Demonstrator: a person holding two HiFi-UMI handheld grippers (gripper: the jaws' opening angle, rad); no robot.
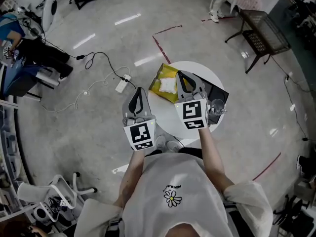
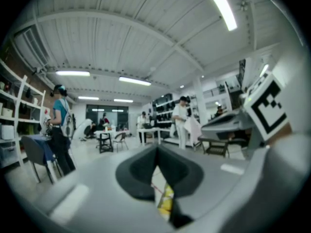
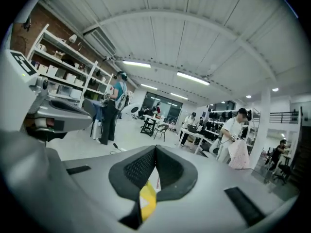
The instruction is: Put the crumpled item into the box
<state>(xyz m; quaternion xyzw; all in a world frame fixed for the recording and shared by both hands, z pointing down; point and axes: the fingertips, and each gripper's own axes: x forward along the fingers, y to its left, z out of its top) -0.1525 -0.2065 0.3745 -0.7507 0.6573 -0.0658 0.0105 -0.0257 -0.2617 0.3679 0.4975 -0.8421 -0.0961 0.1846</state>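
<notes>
On a small round white table [image 1: 207, 75] lies a yellow box [image 1: 164, 74] with a white crumpled item [image 1: 168, 85] resting in or on it; I cannot tell which. My right gripper [image 1: 180, 76] hovers just right of that item, its jaws shut with nothing between them. My left gripper [image 1: 139, 90] is off the table's left edge, over the floor, also shut and empty. In the left gripper view the closed jaws of the left gripper [image 2: 156, 152] show a strip of yellow box [image 2: 166, 200] below them. In the right gripper view the right gripper [image 3: 155, 149] shows the yellow box [image 3: 147, 198] the same way.
A black flat slab [image 1: 217, 91] and a clear glass [image 1: 216, 107] sit on the table's right side. A white power strip with cables [image 1: 121, 85] lies on the floor to the left. A dark mesh bench [image 1: 264, 31] stands back right. Several people stand farther off.
</notes>
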